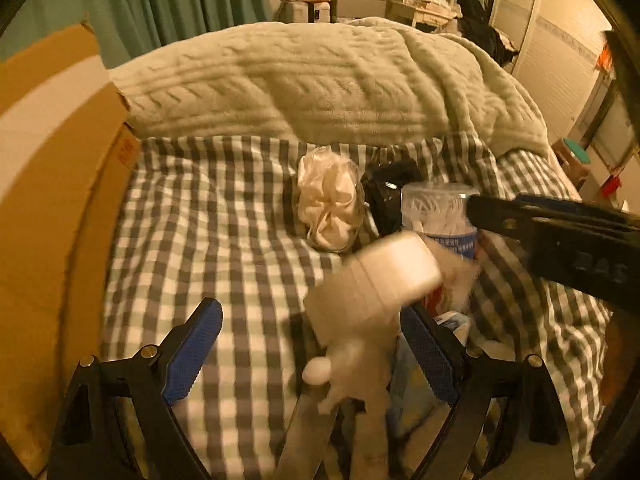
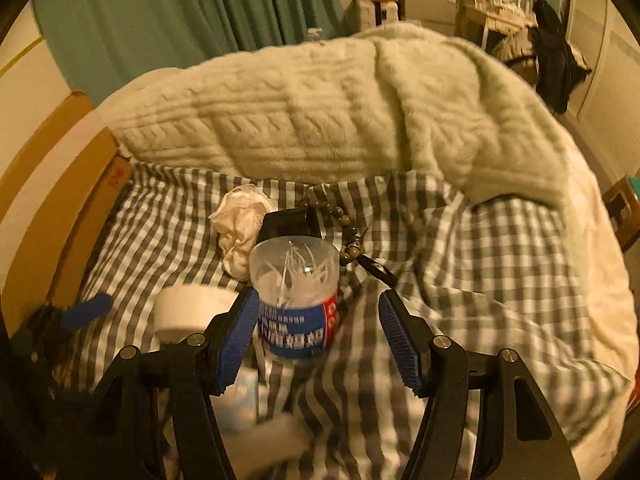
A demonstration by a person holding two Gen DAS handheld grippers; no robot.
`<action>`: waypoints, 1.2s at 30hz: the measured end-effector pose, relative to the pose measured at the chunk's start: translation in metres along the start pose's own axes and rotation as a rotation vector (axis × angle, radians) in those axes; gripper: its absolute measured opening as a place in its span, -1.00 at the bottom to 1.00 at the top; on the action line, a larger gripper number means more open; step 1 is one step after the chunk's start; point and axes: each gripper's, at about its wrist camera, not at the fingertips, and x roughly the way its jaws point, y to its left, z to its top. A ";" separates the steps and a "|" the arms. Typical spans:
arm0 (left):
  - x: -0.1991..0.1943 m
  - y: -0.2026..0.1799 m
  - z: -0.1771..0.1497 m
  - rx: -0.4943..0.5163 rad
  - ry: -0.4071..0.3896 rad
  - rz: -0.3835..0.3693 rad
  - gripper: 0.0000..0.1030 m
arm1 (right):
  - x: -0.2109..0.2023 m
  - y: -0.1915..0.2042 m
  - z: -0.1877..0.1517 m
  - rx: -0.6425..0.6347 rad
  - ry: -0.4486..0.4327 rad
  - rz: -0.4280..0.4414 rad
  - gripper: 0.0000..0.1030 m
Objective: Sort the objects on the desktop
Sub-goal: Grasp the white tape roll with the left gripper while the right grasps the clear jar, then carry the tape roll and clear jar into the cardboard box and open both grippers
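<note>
On the grey checked sheet (image 1: pixel 208 232) a blurred white bottle with a broad cap (image 1: pixel 384 272) lies between the blue pads of my left gripper (image 1: pixel 312 344). The jaws stand wide and neither pad presses on it. A clear jar of cotton swabs with a blue label (image 2: pixel 296 300) stands between the pads of my right gripper (image 2: pixel 320 336), close to the left pad and well apart from the right one; that gripper is open. From the left wrist, the jar (image 1: pixel 436 216) shows beside the black finger (image 1: pixel 520 220) of the right gripper. The bottle's cap (image 2: pixel 192 308) is left of the jar.
Behind the jar lie a white ruffled cloth piece (image 2: pixel 240 232), a black object (image 2: pixel 288 220) and a bead bracelet (image 2: pixel 352 236). A pale blue packet (image 2: pixel 240 396) lies under the right gripper. A cardboard box (image 1: pixel 52 200) borders the left; a cream knit blanket (image 1: pixel 320 80) rises behind.
</note>
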 end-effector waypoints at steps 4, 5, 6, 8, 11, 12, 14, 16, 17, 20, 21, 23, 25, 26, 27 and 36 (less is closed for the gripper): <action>0.009 0.006 0.006 -0.034 -0.006 -0.055 0.79 | 0.030 0.000 0.011 0.062 0.043 0.038 0.21; 0.010 0.007 0.007 -0.033 -0.010 -0.069 0.77 | 0.035 0.001 0.013 0.073 0.051 0.052 0.25; 0.011 0.007 0.007 -0.032 -0.012 -0.084 0.74 | 0.041 0.003 0.016 0.067 0.061 0.052 0.29; 0.013 0.008 0.008 -0.037 -0.014 -0.125 0.56 | 0.052 0.010 0.019 0.037 0.069 0.026 0.31; 0.014 0.011 0.009 -0.048 -0.002 -0.182 0.29 | 0.069 0.012 0.020 0.037 0.093 0.018 0.31; 0.015 0.011 0.010 -0.048 0.003 -0.194 0.23 | 0.075 0.010 0.020 0.050 0.106 0.020 0.31; 0.012 0.016 0.011 -0.056 0.014 -0.219 0.16 | 0.079 0.008 0.019 0.057 0.102 0.036 0.31; 0.009 0.020 0.011 -0.060 0.017 -0.216 -0.01 | 0.077 0.006 0.018 0.043 0.084 0.046 0.22; 0.008 0.023 0.011 -0.064 0.016 -0.208 -0.13 | 0.075 0.006 0.017 0.038 0.073 0.045 0.22; 0.014 0.028 0.013 -0.086 0.031 -0.184 -0.48 | 0.068 0.003 0.014 0.032 0.049 0.045 0.22; 0.018 0.029 0.014 -0.092 0.042 -0.178 -0.59 | 0.065 0.002 0.013 0.030 0.046 0.049 0.21; 0.029 0.032 0.014 -0.125 0.064 -0.155 -0.79 | 0.057 0.001 0.013 0.030 0.033 0.047 0.21; 0.036 0.035 0.015 -0.140 0.071 -0.132 -0.86 | 0.046 0.001 0.017 0.022 0.007 0.040 0.21; 0.040 0.036 0.015 -0.152 0.070 -0.115 -0.89 | 0.040 0.002 0.018 0.017 -0.006 0.037 0.21; 0.041 0.036 0.016 -0.160 0.068 -0.107 -0.90 | 0.033 0.002 0.019 0.010 -0.016 0.036 0.21; -0.014 0.031 0.029 -0.169 -0.085 -0.117 -0.93 | -0.017 0.001 0.022 0.010 -0.069 0.029 0.21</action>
